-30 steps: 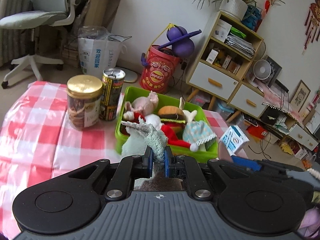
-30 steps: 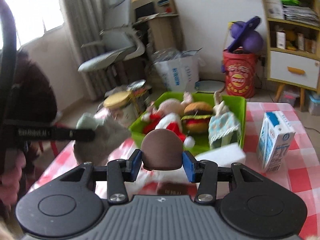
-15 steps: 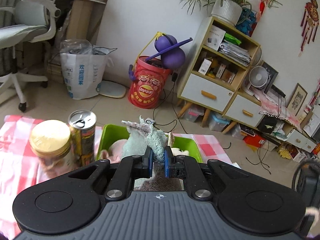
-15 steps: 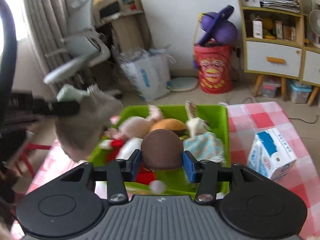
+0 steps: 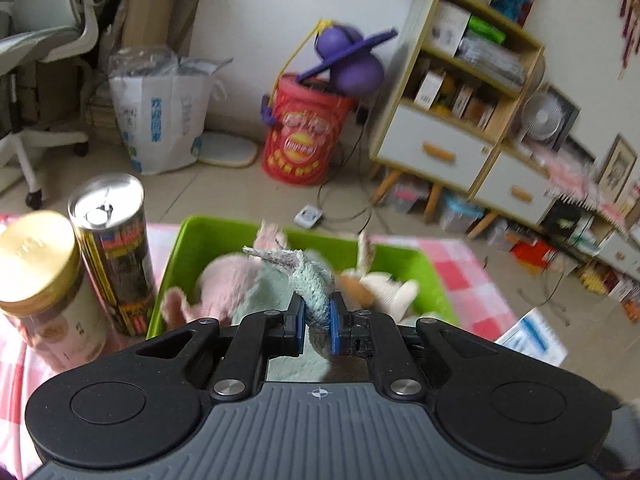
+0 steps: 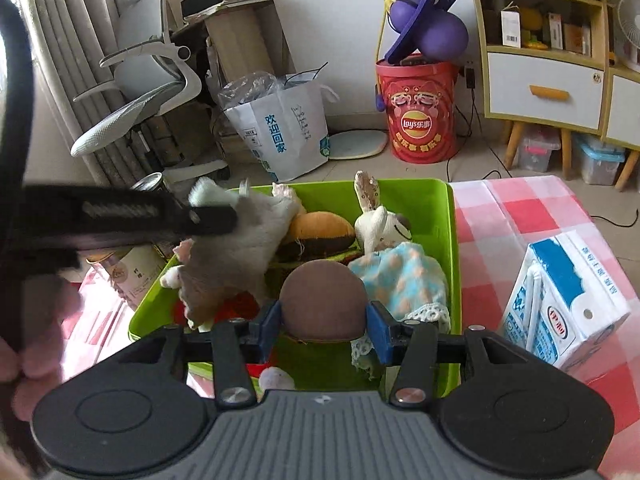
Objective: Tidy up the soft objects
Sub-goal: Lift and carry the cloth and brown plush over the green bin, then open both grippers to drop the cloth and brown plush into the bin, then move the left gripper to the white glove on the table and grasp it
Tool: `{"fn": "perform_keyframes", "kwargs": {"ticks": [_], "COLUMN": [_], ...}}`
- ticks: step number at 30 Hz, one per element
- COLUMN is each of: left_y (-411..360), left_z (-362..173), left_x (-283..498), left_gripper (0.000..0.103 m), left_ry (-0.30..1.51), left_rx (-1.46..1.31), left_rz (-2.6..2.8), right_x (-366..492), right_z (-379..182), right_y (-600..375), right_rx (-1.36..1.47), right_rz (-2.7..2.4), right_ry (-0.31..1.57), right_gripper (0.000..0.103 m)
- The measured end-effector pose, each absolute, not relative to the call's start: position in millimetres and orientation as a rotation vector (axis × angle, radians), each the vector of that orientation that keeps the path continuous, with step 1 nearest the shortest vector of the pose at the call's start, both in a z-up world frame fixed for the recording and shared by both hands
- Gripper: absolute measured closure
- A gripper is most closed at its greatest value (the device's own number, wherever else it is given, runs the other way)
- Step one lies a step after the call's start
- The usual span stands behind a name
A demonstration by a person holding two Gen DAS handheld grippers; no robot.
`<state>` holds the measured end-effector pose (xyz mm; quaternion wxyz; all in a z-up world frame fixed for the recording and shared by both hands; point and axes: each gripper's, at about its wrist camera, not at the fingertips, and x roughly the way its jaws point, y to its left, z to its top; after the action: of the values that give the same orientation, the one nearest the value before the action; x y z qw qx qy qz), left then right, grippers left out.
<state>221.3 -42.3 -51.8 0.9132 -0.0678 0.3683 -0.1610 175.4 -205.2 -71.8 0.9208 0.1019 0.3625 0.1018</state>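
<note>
Gripping a grey-green plush [image 5: 316, 284], left hand-held gripper [image 5: 317, 322]; right hand-held gripper [image 6: 323, 320] clamping a half-hidden brown ball [image 6: 323, 300] over the green bin [image 6: 450, 220].

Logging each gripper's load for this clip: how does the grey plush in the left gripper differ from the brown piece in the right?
The grey plush is shaggy, floppy and irregular; the brown piece is smooth and dome-shaped. The plush hangs well past the left gripper, pinched by a thin fold; the brown piece fills the gap of the right gripper, whose jaws stand far wider. Both are soft, gripped and held over the green bin.
</note>
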Motion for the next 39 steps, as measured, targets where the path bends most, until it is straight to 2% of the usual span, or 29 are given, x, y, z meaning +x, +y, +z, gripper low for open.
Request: {"fn": "perform_keyframes", "kwargs": {"ticks": [2, 6, 9, 15, 20, 28, 31, 39], "left_y": [-41.6, -34.7, -27.6, -11.4, 4.5, 23.1, 30.2, 33.4], "left_z": [-60.5, -61.4, -49.9, -29.1, -19.2, -10.4, -7.9, -33.0], "left_x": [223.4, 215.2, 201.5, 157.9, 121.9, 67.2, 51.3, 32.9], "left_gripper": [0.091, 0.077, 0.058, 0.034, 0.024, 0.013, 0.008, 0.006], "left_ry": [0.791, 0.794, 0.764, 0.741, 0.763, 0.796, 0.793, 0.833], "left_rx": [-0.128, -0.127, -0.126, -0.122, -0.107, -0.066, -0.078, -0.054], "left_rz": [-0.312, -0.296, -0.305, -0.307, -0.289, -0.269, -0.251, -0.207], "right_x": [175.7, 171.9, 166.6, 143.7, 118.3, 78.6, 61.3, 39.4], "right_z": [-72.9, -69.4, -60.1, -31.6, -16.8, -7.2, -6.0, -26.0], "right_y": [-206.1, -209.0, -213.6, -222.7, -222.7, -215.1, -215.2, -215.8], "right_rx": [0.216, 0.219, 0.214, 0.206, 0.203, 0.170, 0.167, 0.150], "right_rz": [0.215, 0.229, 0.224, 0.198, 0.168, 0.141, 0.145, 0.132], "right_ry": [0.756, 0.760, 0.745, 0.714, 0.727, 0.781, 0.777, 0.805], "right_gripper": [0.078, 0.061, 0.059, 0.048, 0.046, 0.045, 0.040, 0.037]}}
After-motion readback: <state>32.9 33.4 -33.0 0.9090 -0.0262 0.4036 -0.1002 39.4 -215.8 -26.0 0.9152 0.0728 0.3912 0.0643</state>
